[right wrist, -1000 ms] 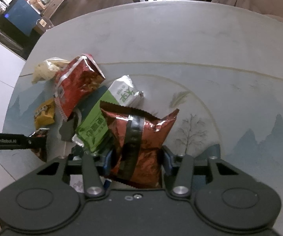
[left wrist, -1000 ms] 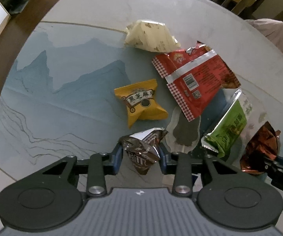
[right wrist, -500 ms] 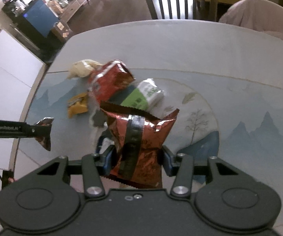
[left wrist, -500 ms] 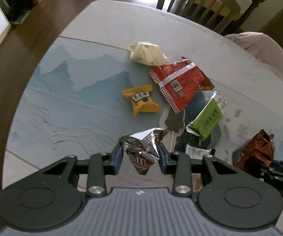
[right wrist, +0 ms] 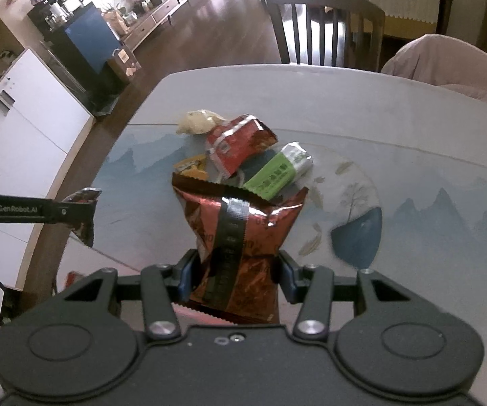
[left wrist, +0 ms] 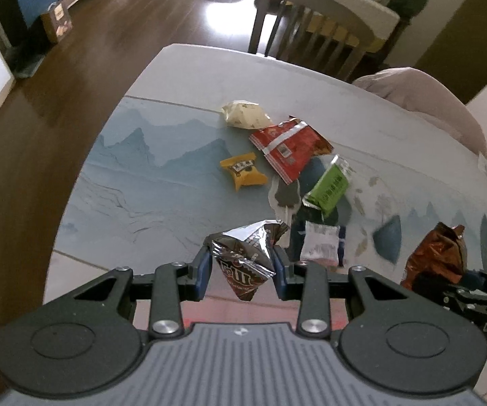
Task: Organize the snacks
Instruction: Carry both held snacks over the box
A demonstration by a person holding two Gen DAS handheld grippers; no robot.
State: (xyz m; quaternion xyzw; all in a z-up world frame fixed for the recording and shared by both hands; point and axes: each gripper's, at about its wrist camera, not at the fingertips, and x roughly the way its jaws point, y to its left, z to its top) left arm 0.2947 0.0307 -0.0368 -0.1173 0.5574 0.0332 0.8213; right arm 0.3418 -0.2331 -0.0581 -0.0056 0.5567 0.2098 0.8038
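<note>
While both hands have risen since a second ago, the table (left wrist: 182,77) looks farther below; the right gripper (right wrist: 236,275) still clamps the red-brown chip bag (right wrist: 240,233), the left gripper (left wrist: 240,267) the small brown candy packet (left wrist: 245,257), both aloft at the near edge.

Your left-hand black two-finger tool (left wrist: 241,269) has matte black linkage arms, four silver screw heads, blue pads inside its fingers (left wrist: 202,272), two round black discs and a ribbed grey housing. Your right-hand black two-finger tool (right wrist: 235,279) matches it, with a smooth dark housing. White "GenRobot.AI" lettering runs along the left tool's side, and a dark cable trails below it.
</note>
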